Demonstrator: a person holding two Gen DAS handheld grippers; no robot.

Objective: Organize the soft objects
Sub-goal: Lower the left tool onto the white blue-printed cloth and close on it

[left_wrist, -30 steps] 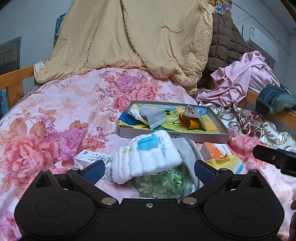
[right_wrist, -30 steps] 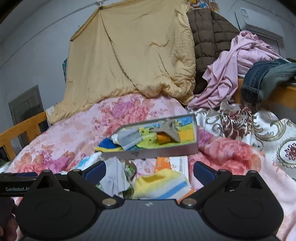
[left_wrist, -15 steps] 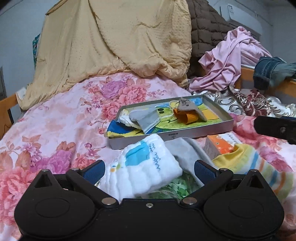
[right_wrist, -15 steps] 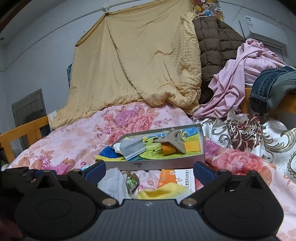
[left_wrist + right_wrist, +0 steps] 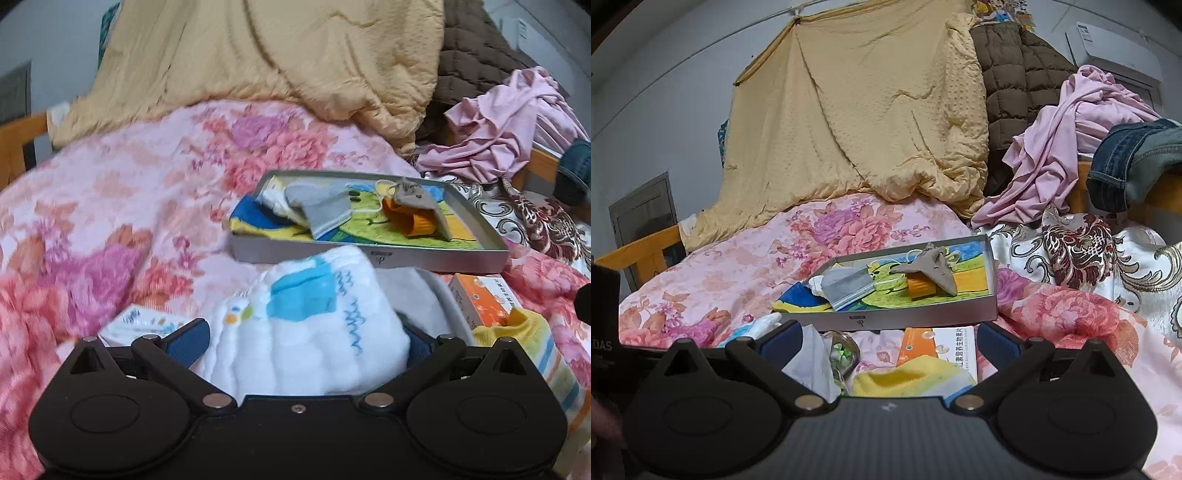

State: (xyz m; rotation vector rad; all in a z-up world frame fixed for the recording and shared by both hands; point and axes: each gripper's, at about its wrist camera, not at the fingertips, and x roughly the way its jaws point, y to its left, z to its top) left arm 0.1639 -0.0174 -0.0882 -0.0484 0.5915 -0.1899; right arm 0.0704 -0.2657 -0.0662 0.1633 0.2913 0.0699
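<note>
A white folded cloth with a blue patch [image 5: 306, 325] lies between the fingers of my left gripper [image 5: 301, 341], which stands wide and not closed on it. A grey tray [image 5: 369, 254] behind it holds a grey sock [image 5: 321, 212], an orange piece [image 5: 410, 221] and a coloured mat. A yellow striped sock [image 5: 524, 347] lies at the right. My right gripper [image 5: 888, 341] is open above the yellow sock [image 5: 912, 380], with the tray [image 5: 916, 319] ahead.
The flowered bedspread [image 5: 110, 206] covers the bed. An orange and white box [image 5: 942, 347] and a jar of green bits [image 5: 844, 354] lie before the tray. A yellow quilt [image 5: 857, 122], pink clothes [image 5: 1063, 147] and jeans [image 5: 1134, 158] pile at the back.
My left gripper has moved forward so the white cloth now fills the gap between its fingers. My right gripper has lifted and tilted up slightly; the yellow sock sits lower in its view.
</note>
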